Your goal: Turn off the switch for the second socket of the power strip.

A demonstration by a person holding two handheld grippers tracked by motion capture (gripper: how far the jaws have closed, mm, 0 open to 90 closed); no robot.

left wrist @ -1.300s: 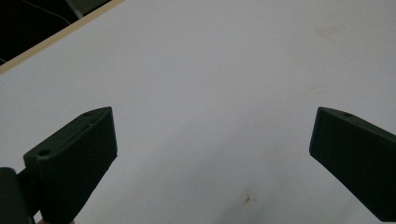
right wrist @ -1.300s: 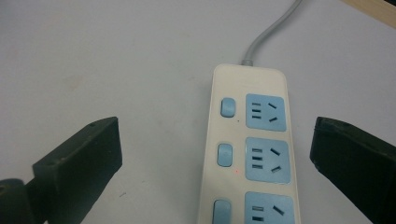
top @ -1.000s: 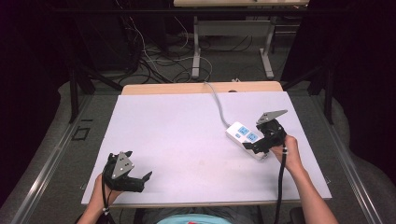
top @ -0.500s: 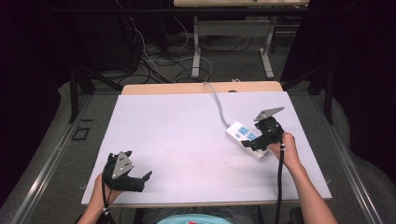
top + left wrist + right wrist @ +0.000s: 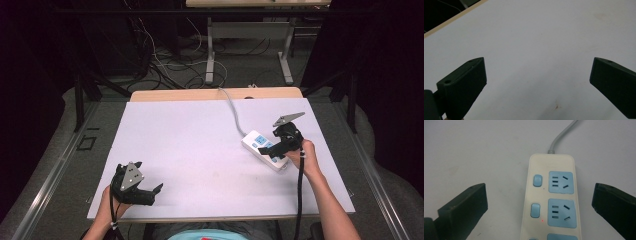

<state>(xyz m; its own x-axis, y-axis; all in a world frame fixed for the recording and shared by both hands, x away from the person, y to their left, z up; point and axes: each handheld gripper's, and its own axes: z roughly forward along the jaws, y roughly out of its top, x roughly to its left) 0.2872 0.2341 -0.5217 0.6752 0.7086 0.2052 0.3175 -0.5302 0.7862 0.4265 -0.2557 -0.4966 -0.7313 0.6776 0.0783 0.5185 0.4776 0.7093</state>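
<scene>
White power strip (image 5: 551, 200), red light (image 5: 542, 221), switches (image 5: 537, 180)

Left gripper (image 5: 150, 192) low, jaws wide apart; right gripper (image 5: 266, 148) likewise.

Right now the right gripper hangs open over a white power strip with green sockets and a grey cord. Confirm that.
Not quite: the sockets are blue, not green, as the right gripper view shows. The right gripper does hang open over the white power strip with its grey cord.

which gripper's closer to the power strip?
Right. The right gripper hovers over the power strip, open fingers straddling it. The left gripper sits at the table's near-left corner, far away.
</scene>
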